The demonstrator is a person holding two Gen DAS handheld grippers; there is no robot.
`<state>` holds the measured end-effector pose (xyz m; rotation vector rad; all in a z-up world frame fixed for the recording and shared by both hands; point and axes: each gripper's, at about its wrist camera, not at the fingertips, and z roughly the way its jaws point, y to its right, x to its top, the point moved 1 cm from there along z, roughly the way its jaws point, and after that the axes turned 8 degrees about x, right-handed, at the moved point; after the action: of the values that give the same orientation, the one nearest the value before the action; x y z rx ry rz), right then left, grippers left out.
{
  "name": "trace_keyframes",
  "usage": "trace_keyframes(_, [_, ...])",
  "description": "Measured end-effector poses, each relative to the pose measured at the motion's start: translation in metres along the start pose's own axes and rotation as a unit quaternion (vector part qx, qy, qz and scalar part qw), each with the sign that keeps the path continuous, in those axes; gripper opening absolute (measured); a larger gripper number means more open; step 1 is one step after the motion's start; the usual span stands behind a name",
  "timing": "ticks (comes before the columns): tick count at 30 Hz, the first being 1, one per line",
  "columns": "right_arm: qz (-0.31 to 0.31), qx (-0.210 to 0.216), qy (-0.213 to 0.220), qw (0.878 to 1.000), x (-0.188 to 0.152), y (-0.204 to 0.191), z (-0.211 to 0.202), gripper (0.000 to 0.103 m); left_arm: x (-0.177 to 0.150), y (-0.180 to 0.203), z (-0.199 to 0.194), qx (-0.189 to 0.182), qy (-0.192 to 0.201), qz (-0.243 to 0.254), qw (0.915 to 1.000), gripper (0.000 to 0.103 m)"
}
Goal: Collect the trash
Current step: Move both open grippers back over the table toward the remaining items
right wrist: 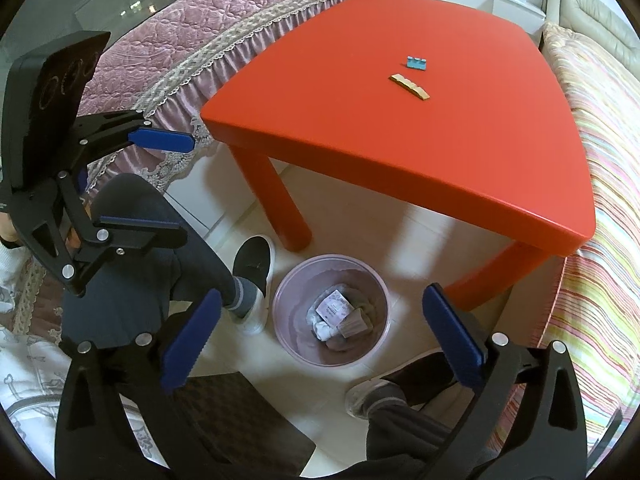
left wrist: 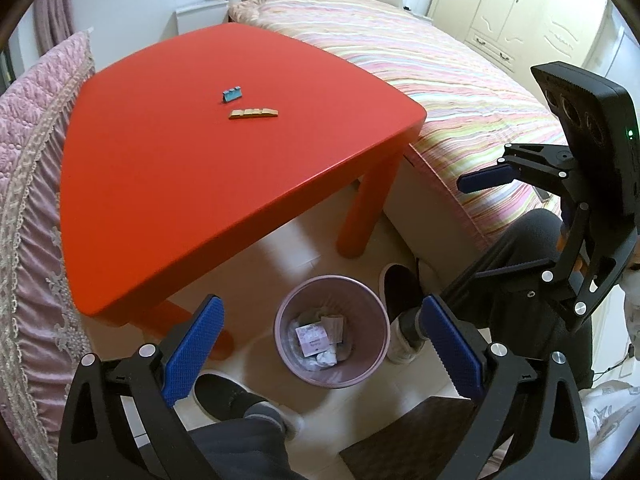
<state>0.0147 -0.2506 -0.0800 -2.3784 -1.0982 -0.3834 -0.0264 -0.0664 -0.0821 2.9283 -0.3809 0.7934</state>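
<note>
Left hand-held gripper (left wrist: 320, 344) wide, empty | right hand-held gripper (right wrist: 322, 336) wide, empty | above pink round plastic bin (left wrist: 376, 312) holding paper trash (left wrist: 320, 338)

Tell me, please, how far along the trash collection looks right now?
Done: crumpled paper and wrappers already lie in the pink bin. In hand: nothing; the left gripper and right gripper are both open. Left: the blue piece and tan strip on the red table.

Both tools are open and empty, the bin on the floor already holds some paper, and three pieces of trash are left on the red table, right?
Not quite: only two pieces remain on the red table, a blue one and a tan strip, as the left wrist view shows. The rest holds: left tool and right tool open and empty, paper in the bin.
</note>
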Motion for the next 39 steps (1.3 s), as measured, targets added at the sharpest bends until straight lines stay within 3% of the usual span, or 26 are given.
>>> trace_keyframes(14, [-0.01,0.0,0.001,1.0,0.003,0.0,0.0,0.099,0.002,-0.005,-0.002,0.002,0.002,-0.007,1.0,0.095])
trace_keyframes(22, [-0.025,0.003,0.0,1.0,0.026,0.009,-0.01,0.099,0.016,-0.018,-0.004,-0.011,0.002,-0.003,0.9999,0.095])
trace_keyframes(32, [-0.055,-0.016,-0.015,0.998,0.07,0.029,-0.016,0.099,0.058,-0.051,-0.005,-0.005,0.012,0.01,0.9999,0.095])
trace_keyframes(39, [-0.078,-0.028,-0.027,0.996,0.108,0.043,-0.015,0.099,0.101,-0.064,0.003,0.005,0.023,0.057,0.9981,0.095])
